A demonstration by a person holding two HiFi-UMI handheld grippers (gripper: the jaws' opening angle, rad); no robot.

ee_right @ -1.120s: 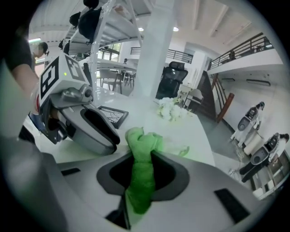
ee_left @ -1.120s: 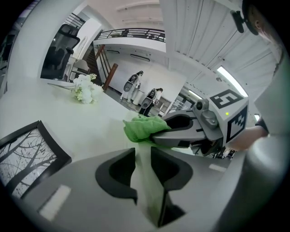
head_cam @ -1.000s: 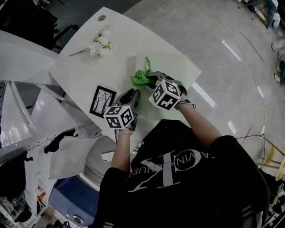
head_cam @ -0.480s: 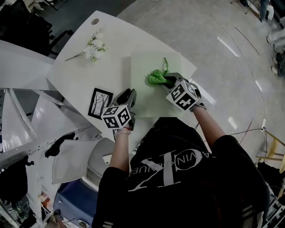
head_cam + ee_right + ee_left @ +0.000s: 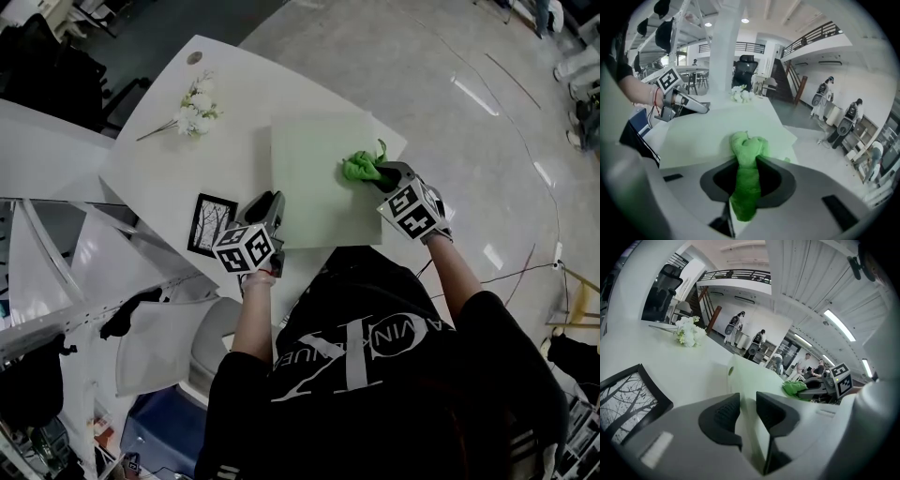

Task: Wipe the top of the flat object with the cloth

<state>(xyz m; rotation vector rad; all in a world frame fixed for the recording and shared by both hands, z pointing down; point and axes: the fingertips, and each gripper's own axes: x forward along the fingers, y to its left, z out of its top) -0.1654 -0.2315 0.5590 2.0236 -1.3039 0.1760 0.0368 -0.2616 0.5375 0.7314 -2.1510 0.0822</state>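
Observation:
A pale green flat board [image 5: 314, 178] lies on the white table [image 5: 164, 164]. My left gripper [image 5: 266, 208] is shut on the board's near left edge; in the left gripper view the board [image 5: 754, 376] runs between the two dark pads [image 5: 723, 416]. A bright green cloth [image 5: 361, 167] is bunched in my right gripper [image 5: 382, 176], which is shut on it and presses it on the board near the right edge. From the right gripper view the cloth [image 5: 747, 150] sticks out of the jaws onto the board [image 5: 703, 136].
A black picture frame [image 5: 213, 223] lies left of the left gripper. White flowers [image 5: 194, 98] lie at the table's far left. Beyond the board's right edge the table ends over the floor [image 5: 469, 112]. White panels and a blue bin [image 5: 159, 427] stand to the lower left.
The right gripper has swept the cloth across the board from its left part to near its right edge. The left gripper has kept its hold on the board.

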